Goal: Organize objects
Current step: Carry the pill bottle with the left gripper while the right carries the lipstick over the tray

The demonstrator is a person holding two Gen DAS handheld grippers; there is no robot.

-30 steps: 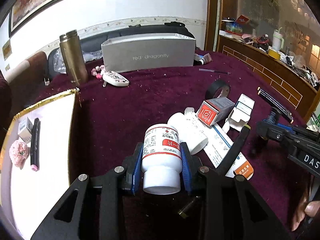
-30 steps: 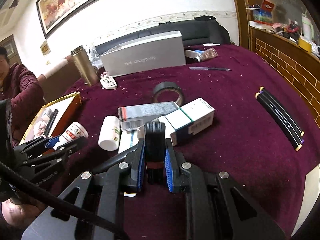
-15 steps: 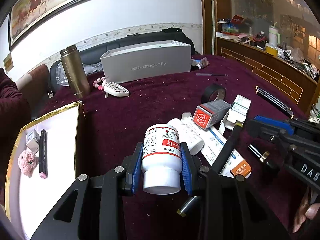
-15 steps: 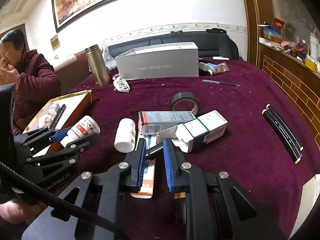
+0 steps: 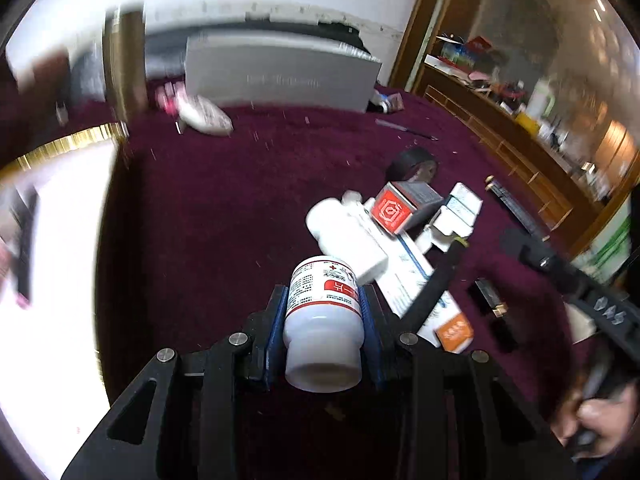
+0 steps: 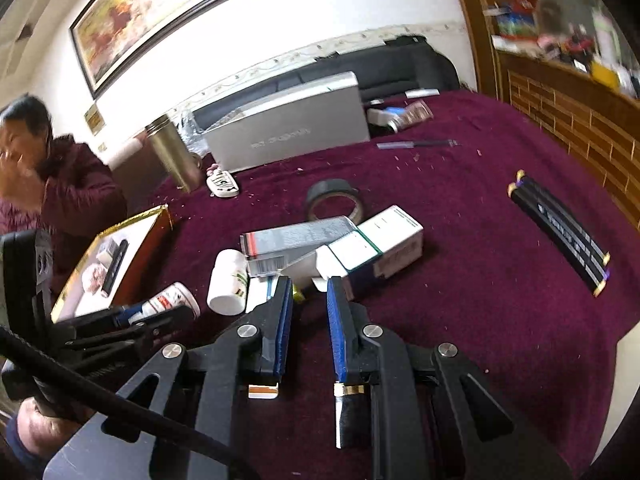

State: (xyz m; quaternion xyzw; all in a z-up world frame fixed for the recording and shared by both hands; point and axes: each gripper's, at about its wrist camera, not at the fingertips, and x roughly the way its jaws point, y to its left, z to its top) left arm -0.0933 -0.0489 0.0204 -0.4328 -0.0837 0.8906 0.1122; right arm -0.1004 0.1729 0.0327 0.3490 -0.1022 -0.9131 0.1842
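Observation:
My left gripper [image 5: 322,292] is shut on a white pill bottle [image 5: 322,320] with a red label, held above the maroon cloth; the same bottle [image 6: 176,298] shows at the left in the right wrist view. A second white bottle [image 5: 340,224] lies against a red-ended grey box [image 5: 404,204] and a white carton [image 6: 380,244]. A black marker [image 5: 436,280] rests across a flat white and orange box [image 5: 452,332]. My right gripper [image 6: 308,284] hovers before this pile, jaws nearly together with nothing between them. A black pen with a gold band [image 6: 348,412] lies under it.
A gold-rimmed white tray [image 5: 60,280] at the left holds small items. A tape roll [image 6: 334,200], a grey shoebox [image 6: 288,128], a gold flask [image 6: 172,152] and a remote [image 6: 222,184] lie farther back. Long black cases [image 6: 560,232] are at the right. A person in a maroon coat [image 6: 72,188] sits at the left.
The left gripper has rolled and tipped down, still holding the bottle. A black object seen between the right jaws a second ago is gone from the gap; that gripper has drawn back from the pile.

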